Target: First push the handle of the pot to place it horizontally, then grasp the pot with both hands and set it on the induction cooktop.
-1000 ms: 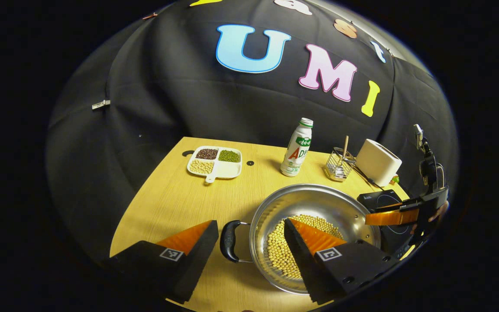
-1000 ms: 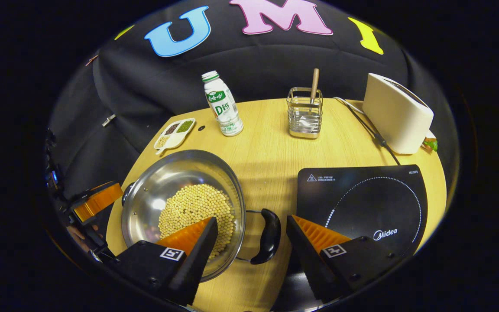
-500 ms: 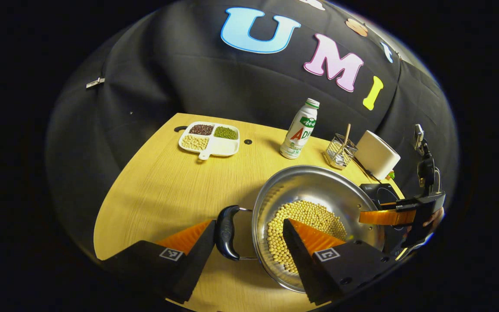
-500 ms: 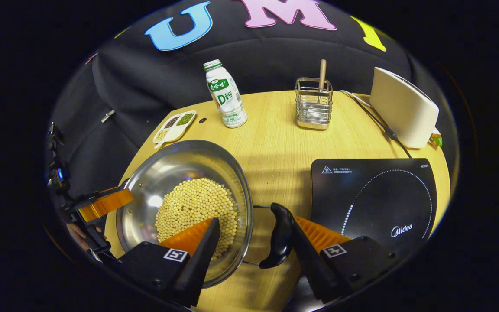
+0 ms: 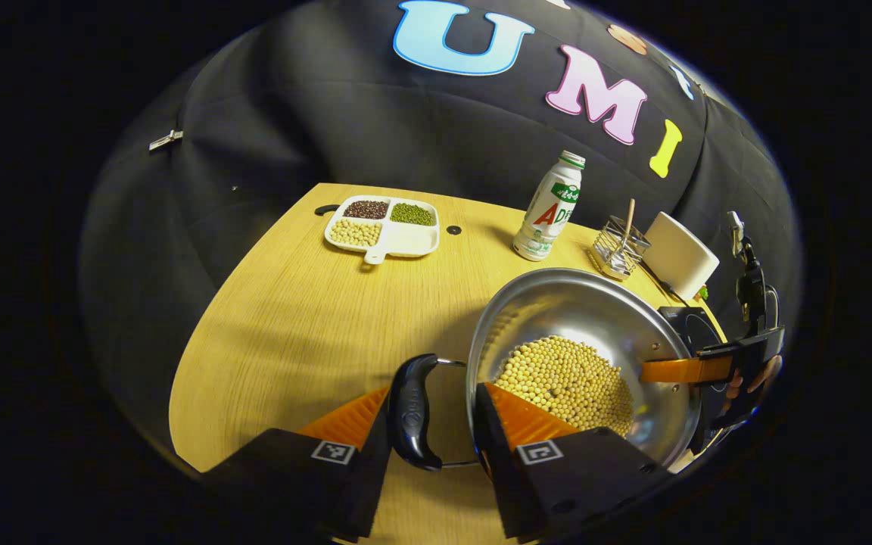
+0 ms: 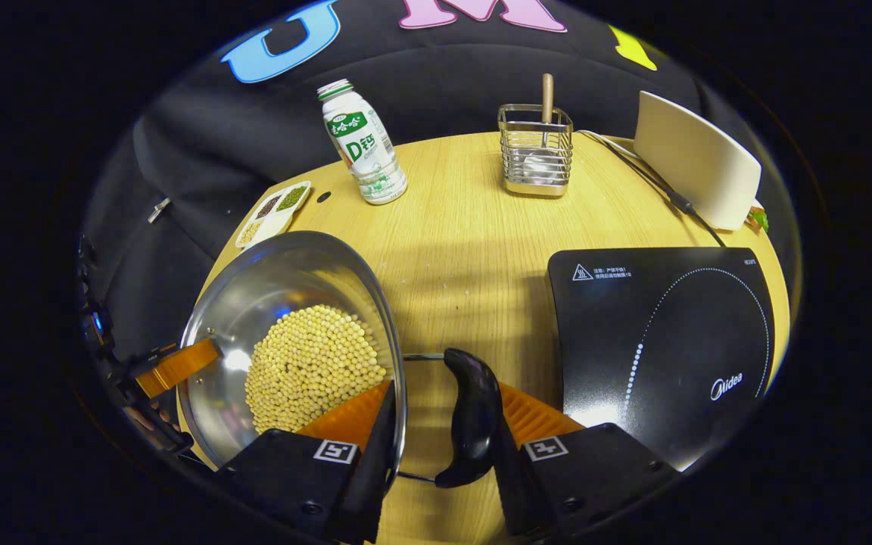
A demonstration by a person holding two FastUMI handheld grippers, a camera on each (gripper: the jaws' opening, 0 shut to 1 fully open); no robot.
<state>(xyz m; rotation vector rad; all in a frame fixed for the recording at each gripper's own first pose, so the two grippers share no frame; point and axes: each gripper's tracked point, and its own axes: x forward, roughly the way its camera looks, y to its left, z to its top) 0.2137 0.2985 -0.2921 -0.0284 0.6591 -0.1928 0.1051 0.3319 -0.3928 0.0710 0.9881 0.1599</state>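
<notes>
A steel pot (image 5: 557,318) holding soybeans sits on the wooden table (image 5: 292,318), left of the black induction cooktop (image 6: 663,333). My left gripper (image 5: 434,390) is shut across the pot's black left handle (image 5: 412,412): one finger outside the handle, the other inside the rim. My right gripper (image 6: 445,386) is shut the same way on the black right handle (image 6: 474,424), one finger over the beans (image 6: 307,363). Both handles lie level. In the left gripper view the right gripper (image 5: 697,371) shows at the pot's far rim, with a hand behind it.
At the back of the table stand a white bottle (image 6: 360,144), a wire rack (image 6: 534,155) with a wooden utensil, and a white toaster (image 6: 697,170) whose cord runs along the cooktop's far edge. A divided dish of beans (image 5: 383,227) lies at the far left.
Both grippers have moved in and narrowed from wide open until they clamp the pot's two handles. The pot has shifted slightly between them.
</notes>
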